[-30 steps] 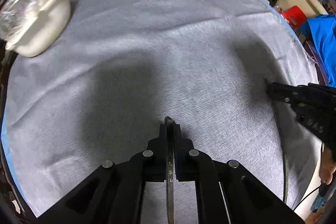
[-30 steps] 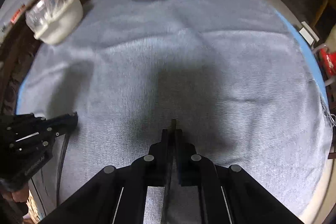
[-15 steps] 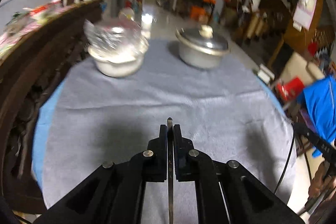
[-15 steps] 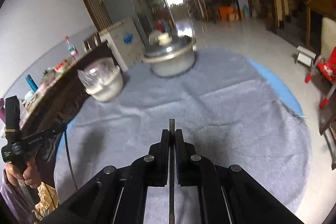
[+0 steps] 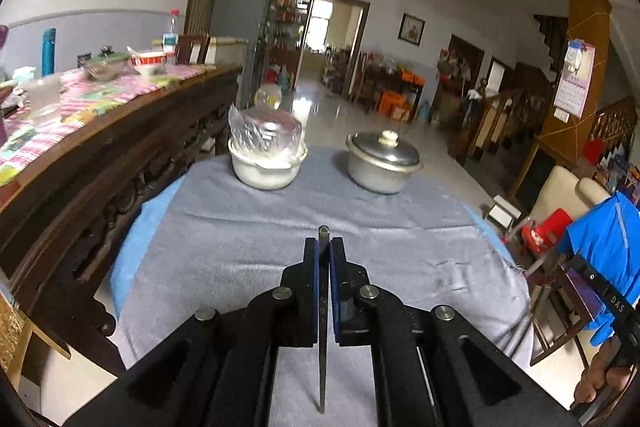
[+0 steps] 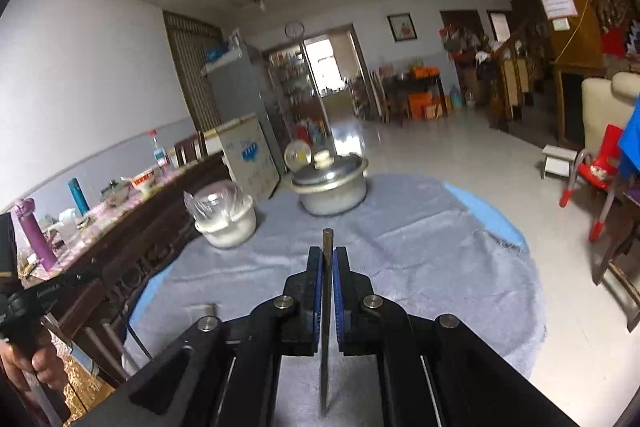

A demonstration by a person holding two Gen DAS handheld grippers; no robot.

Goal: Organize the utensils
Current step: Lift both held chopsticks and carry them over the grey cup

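My left gripper (image 5: 323,247) is shut on a thin flat metal utensil (image 5: 322,307) held edge-on, its end poking just past the fingertips. My right gripper (image 6: 327,255) is shut on a similar thin metal utensil (image 6: 327,307). Both are raised above the round table with the grey cloth (image 5: 280,247), which also shows in the right wrist view (image 6: 420,259). I cannot tell what kind of utensil each is. The other gripper shows at the right edge of the left view (image 5: 608,303) and the left edge of the right view (image 6: 36,303).
A white bowl covered with plastic film (image 5: 266,155) (image 6: 226,219) and a lidded metal pot (image 5: 382,163) (image 6: 330,183) stand at the table's far side. A dark wooden sideboard (image 5: 92,163) runs along the left. A red child's chair (image 6: 592,179) stands on the right.
Both grippers have lifted and tilted up from looking down at the cloth to looking across the table into the room. Each stays shut on its utensil.
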